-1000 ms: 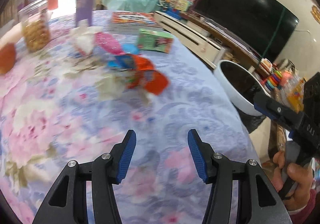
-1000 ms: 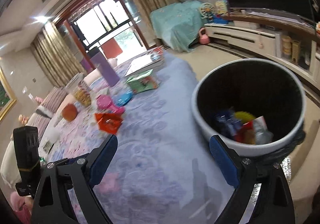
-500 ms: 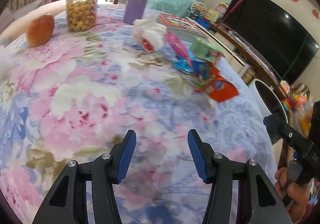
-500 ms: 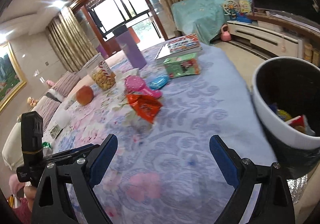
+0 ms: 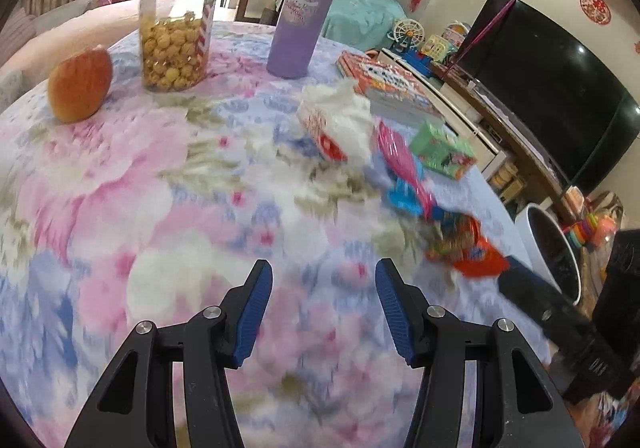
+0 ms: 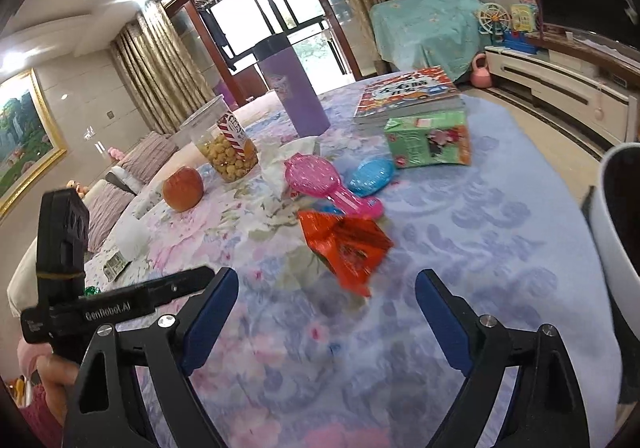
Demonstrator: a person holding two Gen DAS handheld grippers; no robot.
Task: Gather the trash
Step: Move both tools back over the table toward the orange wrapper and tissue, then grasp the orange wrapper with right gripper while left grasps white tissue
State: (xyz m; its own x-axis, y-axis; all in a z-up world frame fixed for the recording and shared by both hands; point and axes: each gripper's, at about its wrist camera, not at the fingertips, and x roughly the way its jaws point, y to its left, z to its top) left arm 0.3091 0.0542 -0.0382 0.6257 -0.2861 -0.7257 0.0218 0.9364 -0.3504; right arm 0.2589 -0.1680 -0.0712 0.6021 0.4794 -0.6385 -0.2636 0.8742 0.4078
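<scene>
hovering over the floral tablecloth (image 6: 500, 216), the right gripper (image 6: 326, 312) is seen with jaws wide apart, just narrowed slightly, nothing between them. orange wrapper (image 6: 348, 244) lies at 12 o'clock just ahead. left gripper (image 5: 323, 312) jaws are parted, empty; wrapper at its 2 o'clock. white bin (image 6: 612, 232) is seen at 3 o'clock past the table edge.

Both grippers are black plastic frames with triangular cut-outs and silver round-headed screws at the joints. The left gripper (image 5: 324, 308) carries ribbed blue pads on the inner faces of its jaws; the right gripper (image 6: 326, 322) has darker blue pads of the same ribbed kind. In the right wrist view the left tool's black bar bears white lettering, "GenRobot.AI", and a thin yellowish band wraps its upright block. A dark red knitted sleeve (image 6: 38, 414) shows at the near left.
</scene>
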